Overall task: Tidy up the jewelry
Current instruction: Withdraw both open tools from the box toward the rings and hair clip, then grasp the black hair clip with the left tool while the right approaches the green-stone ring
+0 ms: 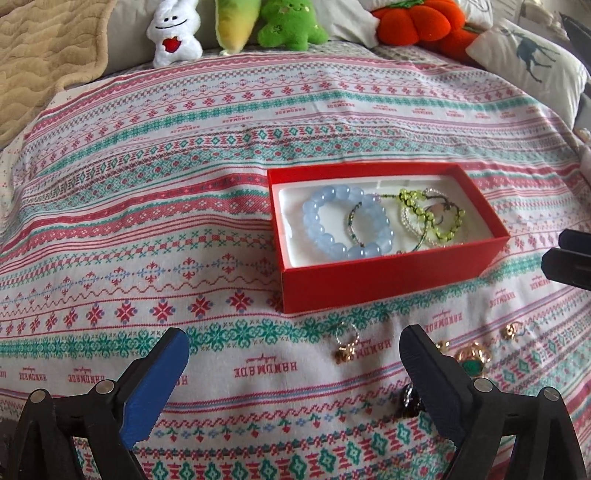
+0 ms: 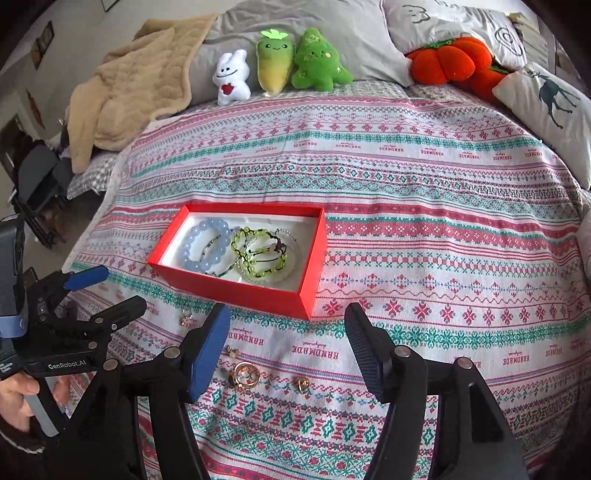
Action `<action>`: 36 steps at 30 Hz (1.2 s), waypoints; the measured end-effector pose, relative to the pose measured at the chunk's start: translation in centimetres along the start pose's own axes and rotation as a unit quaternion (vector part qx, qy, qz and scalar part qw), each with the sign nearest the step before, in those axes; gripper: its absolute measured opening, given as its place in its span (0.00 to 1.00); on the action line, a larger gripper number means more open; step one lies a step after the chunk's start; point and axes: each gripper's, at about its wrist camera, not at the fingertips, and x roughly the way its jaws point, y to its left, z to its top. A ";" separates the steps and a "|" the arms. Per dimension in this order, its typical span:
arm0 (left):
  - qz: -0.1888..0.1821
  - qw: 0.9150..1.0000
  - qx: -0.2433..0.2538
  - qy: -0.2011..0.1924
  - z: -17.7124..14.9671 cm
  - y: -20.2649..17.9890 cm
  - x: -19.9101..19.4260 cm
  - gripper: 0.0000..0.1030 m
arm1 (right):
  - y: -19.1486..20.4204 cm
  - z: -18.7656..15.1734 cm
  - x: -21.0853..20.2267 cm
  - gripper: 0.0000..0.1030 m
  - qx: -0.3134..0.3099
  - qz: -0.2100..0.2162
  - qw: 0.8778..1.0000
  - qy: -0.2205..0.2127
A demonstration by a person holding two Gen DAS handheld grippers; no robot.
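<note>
Right wrist view: the rings (image 2: 245, 374) lie loose on the bedspread (image 2: 443, 229) just in front of the red box (image 2: 236, 295), which already holds bracelets (image 2: 207, 245). Both the right gripper (image 2: 286, 354) and the left gripper (image 1: 293, 363) stand open and empty. The rings look small, hard, light and slippery; each probably needs pinching across its band.

We see a bed covered by a patterned cloth (image 2: 424, 206) in red, teal and white bands. At twelve o'clock, plush toys (image 2: 284, 70) lean against grey pillows (image 2: 332, 33). At ten o'clock lies a beige quilted blanket (image 2: 136, 92); at two o'clock, a white cushion with a deer print (image 2: 550, 99). At nine o'clock a dark chair (image 2: 37, 188) stands on the floor by a pale wall (image 2: 74, 33). Soft daylight.
</note>
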 end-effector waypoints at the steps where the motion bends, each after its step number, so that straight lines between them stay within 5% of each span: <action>1: 0.000 1.000 0.002 0.002 -0.3 0.1 0.0 0.93 | -0.1 -0.3 0.1 0.66 -0.001 -0.001 1.000 0.003; 17: 0.006 0.999 -0.027 0.047 -5.4 1.0 1.8 0.93 | 1.0 -5.7 3.0 0.68 -0.065 -0.045 0.995 0.066; 27: -0.038 0.998 0.004 0.048 -6.5 -1.6 2.1 0.93 | 2.7 -6.9 4.5 0.68 -0.100 -0.053 0.990 0.089; 36: -0.098 0.994 0.042 0.035 -5.7 -5.0 2.1 0.61 | 2.7 -6.8 4.4 0.68 -0.101 -0.051 0.990 0.089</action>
